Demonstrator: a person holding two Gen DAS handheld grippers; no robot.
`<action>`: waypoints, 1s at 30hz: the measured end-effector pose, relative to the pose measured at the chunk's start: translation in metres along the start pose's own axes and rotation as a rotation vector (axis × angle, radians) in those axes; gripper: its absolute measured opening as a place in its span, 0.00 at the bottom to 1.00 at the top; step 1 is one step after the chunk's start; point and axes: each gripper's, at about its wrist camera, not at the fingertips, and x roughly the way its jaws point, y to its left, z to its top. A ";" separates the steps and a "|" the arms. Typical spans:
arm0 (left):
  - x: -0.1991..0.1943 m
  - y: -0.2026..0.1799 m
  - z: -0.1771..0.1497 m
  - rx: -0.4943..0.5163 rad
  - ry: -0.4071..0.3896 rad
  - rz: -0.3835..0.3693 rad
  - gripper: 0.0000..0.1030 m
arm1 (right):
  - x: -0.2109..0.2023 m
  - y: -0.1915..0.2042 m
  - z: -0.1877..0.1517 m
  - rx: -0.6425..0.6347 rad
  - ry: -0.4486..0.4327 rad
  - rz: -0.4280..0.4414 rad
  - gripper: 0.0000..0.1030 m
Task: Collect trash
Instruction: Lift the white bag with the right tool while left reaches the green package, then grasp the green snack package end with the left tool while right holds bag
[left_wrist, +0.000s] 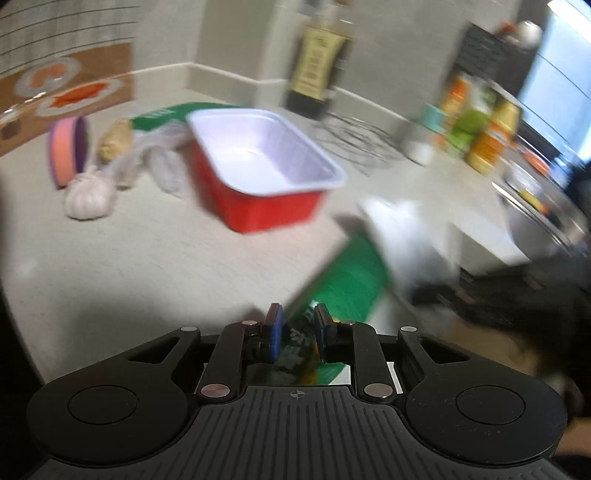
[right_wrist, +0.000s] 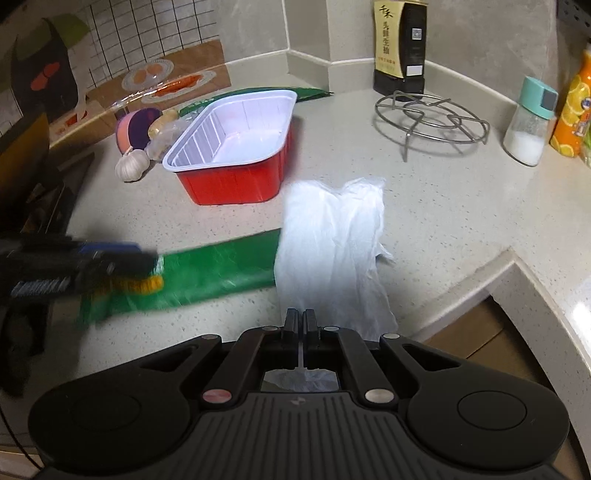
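My left gripper (left_wrist: 297, 316) is shut on a green snack wrapper (left_wrist: 343, 280), held just above the counter; the view is blurred by motion. In the right wrist view the left gripper (right_wrist: 147, 264) holds that wrapper (right_wrist: 221, 266) at the left. My right gripper (right_wrist: 300, 321) is shut on a white crumpled tissue (right_wrist: 328, 236) that stretches forward over the counter. The tissue also shows in the left wrist view (left_wrist: 402, 236). A red tray with a white inside (right_wrist: 236, 147) stands empty behind them, also in the left wrist view (left_wrist: 258, 166).
A garlic bulb (right_wrist: 131, 164), a pink and purple sponge (right_wrist: 136, 125) and a second green wrapper (right_wrist: 258, 94) lie by the tray. A soy sauce bottle (right_wrist: 400, 44), a wire trivet (right_wrist: 430, 118) and a salt shaker (right_wrist: 530, 122) stand at the back right. The counter edge (right_wrist: 480, 280) steps down at the right.
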 end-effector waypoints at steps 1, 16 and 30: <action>-0.002 -0.005 -0.004 0.036 0.014 -0.014 0.21 | 0.002 0.003 0.001 0.000 0.002 0.003 0.02; 0.023 -0.024 -0.002 0.349 0.090 0.110 0.20 | 0.009 0.019 0.004 0.002 0.014 -0.012 0.04; 0.016 -0.016 -0.009 0.268 0.103 -0.046 0.20 | 0.002 0.011 -0.007 0.024 -0.006 0.006 0.14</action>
